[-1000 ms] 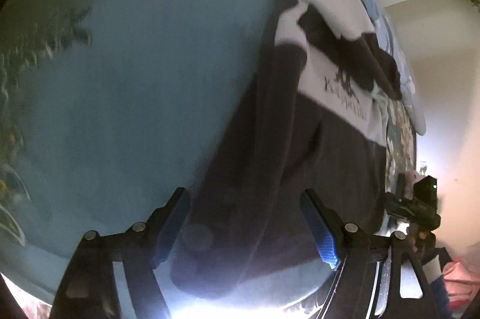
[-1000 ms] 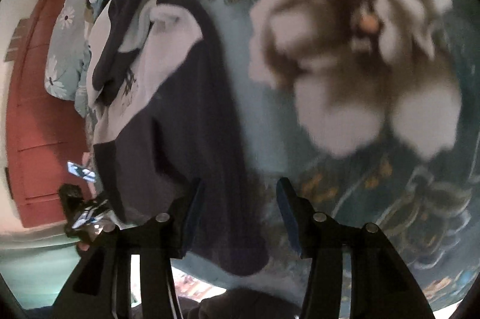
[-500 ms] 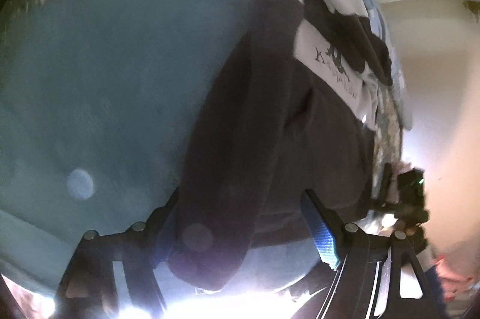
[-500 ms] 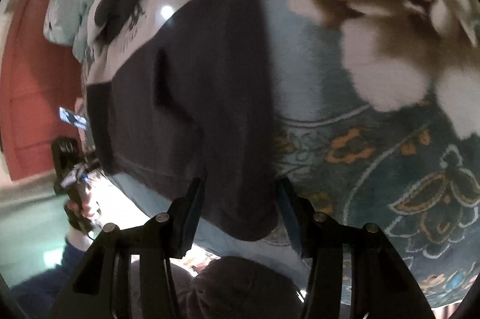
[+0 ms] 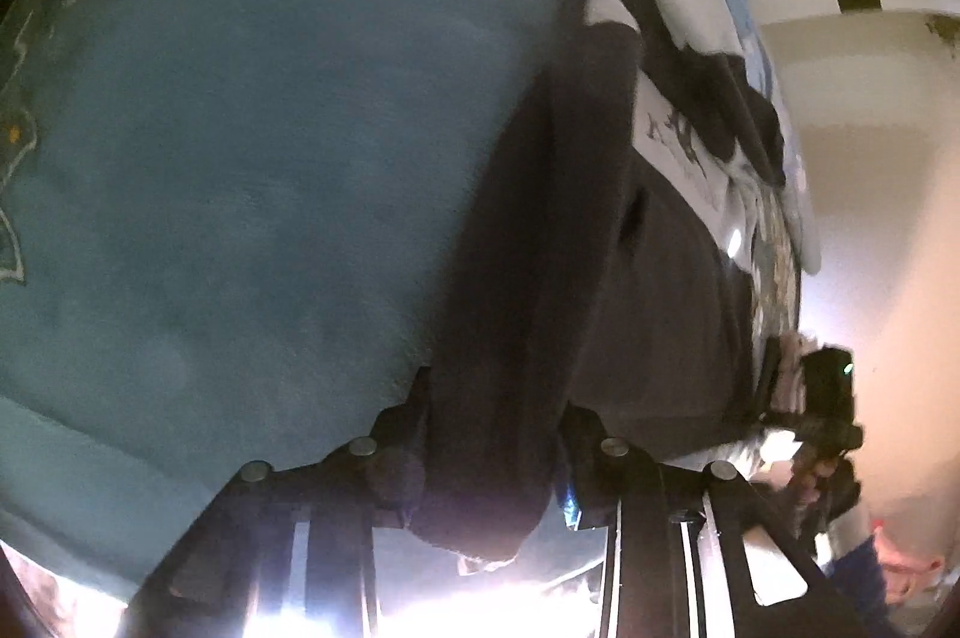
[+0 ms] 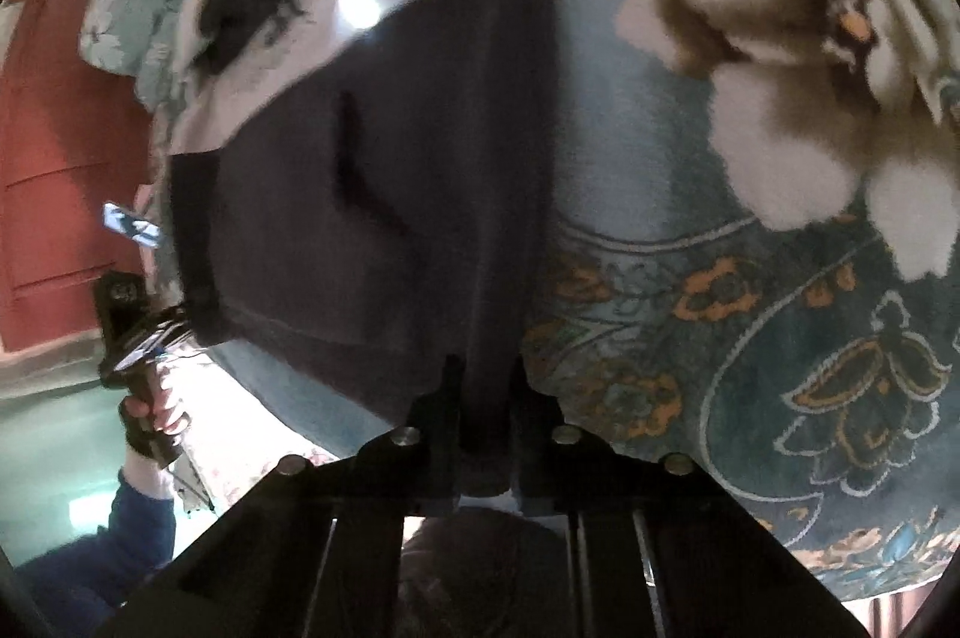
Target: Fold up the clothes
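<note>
Now both hand-held grippers have closed on the sweatshirt's hem.

Half a second ago the jaws stood wide on either side of the dark cloth; the left hand-held gripper (image 5: 489, 464) now pinches one lower corner of the sweatshirt (image 5: 606, 278) and the right hand-held gripper (image 6: 485, 434) pinches the other, so, by my judgement, the grasp is made and a fold can start. From the flowered rug (image 6: 780, 278), the sweatshirt lies spread flat on top, dark hem nearest both grippers, white chest panel at the far end.

The dark sweatshirt (image 6: 384, 194) with a white chest panel lies flat on the blanket. Its hem points toward 6 o'clock, its collar toward 12.
</note>
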Tool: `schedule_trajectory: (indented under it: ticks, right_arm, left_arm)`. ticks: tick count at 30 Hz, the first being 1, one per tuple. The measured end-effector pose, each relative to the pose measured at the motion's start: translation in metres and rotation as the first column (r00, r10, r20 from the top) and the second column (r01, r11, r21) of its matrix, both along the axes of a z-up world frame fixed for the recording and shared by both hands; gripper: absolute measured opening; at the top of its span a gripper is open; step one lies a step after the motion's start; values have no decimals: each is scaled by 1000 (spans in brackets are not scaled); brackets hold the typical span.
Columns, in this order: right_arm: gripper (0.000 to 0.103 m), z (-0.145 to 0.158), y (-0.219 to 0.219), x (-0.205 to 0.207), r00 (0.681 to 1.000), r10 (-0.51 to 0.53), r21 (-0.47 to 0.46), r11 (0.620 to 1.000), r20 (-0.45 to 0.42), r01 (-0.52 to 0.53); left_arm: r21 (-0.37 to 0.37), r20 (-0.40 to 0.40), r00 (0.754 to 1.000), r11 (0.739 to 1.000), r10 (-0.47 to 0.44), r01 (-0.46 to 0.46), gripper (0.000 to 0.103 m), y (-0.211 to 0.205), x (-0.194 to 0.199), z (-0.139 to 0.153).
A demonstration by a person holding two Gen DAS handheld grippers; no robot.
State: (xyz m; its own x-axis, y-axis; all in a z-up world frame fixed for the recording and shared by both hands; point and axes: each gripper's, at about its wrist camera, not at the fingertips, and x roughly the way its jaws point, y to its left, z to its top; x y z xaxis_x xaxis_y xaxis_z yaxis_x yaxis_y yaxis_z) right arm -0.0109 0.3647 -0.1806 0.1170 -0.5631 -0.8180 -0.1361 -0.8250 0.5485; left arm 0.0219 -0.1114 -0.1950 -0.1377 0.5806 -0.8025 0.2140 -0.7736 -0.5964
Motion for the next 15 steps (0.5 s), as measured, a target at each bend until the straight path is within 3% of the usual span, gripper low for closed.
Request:
schedule_trajectory:
  ticks: [6, 11, 13, 15]
  right_arm:
    - [15, -6, 0, -4, 1000, 16, -1, 1000, 16, -16]
    - [15, -20, 8, -8, 998, -25, 2, 1000, 53, 25]
    - [15, -20, 7, -9, 998, -31, 1, 1000, 56, 31]
    - [14, -14, 5, -8, 999, -21, 12, 1000, 48, 21]
  left_arm:
    - [-108, -7, 996, 990, -91, 90, 47, 20, -6, 6]
    - [-204, -54, 982, 965, -179, 165, 44, 36, -3, 15]
    - [-220, -69, 980, 961, -186, 167, 23, 35, 1, 18]
    - [-216, -90, 981, 965, -174, 151, 19, 31, 4, 24]
